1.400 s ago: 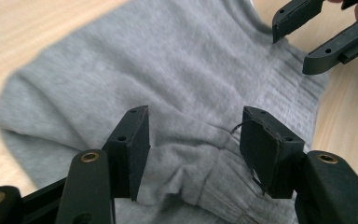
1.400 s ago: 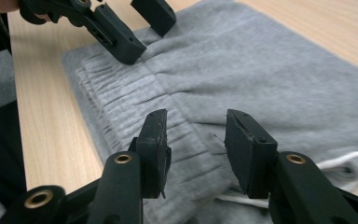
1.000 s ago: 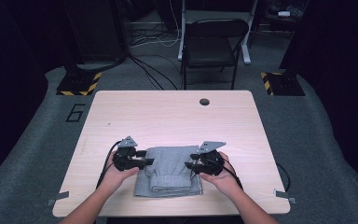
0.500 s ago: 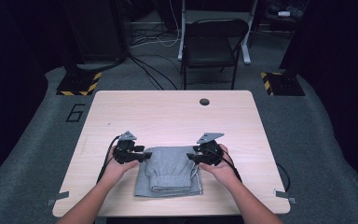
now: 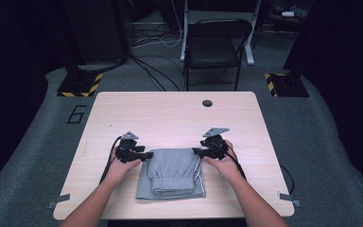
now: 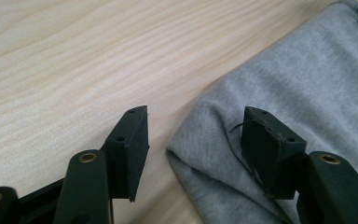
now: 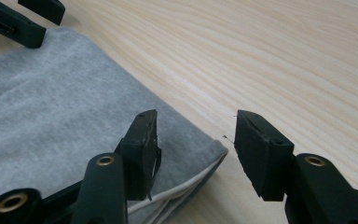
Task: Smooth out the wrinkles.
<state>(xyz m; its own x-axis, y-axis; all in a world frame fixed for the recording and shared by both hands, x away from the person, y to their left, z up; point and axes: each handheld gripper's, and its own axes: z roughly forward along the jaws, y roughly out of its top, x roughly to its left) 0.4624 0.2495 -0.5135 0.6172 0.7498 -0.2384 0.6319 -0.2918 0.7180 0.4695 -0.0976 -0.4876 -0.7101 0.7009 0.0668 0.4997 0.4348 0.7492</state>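
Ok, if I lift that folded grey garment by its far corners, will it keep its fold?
Probably not. The grey garment looks like soft knit in stacked layers, so it should droop and unfold. The left claw and the right claw each straddle a corner, so a pinch may catch some layers only. It likely drags, not slides.

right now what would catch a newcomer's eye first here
A folded grey garment lies at the near middle of the wooden table. The left gripper and right gripper sit at its two far corners, jaws just opening, each astride a corner without pinching it. A dark chair stands beyond the table.
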